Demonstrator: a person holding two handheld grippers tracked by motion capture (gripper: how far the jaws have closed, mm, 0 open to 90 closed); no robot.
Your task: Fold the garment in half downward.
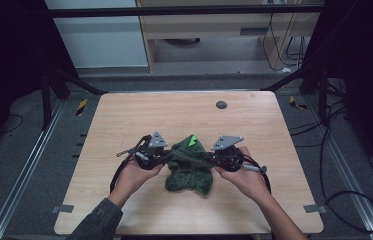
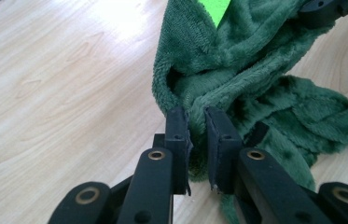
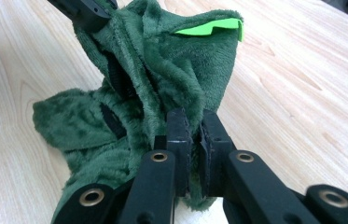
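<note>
A dark green fleece cloth [image 1: 190,167] with a bright green tag [image 1: 192,139] is bunched up at the middle of the wooden table [image 1: 124,120], partly lifted between both grippers. My left gripper [image 1: 163,159] pinches its left edge; in the left gripper view the jaws [image 2: 197,119] stand close together with a fold of the green cloth [image 2: 237,70] between them. My right gripper [image 1: 216,160] pinches the right edge; in the right gripper view its jaws [image 3: 195,121] are clamped on the green cloth [image 3: 153,79]. The lower part of the cloth rests on the table.
A small dark round disc [image 1: 221,104] sits near the table's far edge. Black frame legs and cables stand on the floor around the table. The person's hands [image 1: 134,176] hold both grippers near the table's middle, forearms coming from the near edge.
</note>
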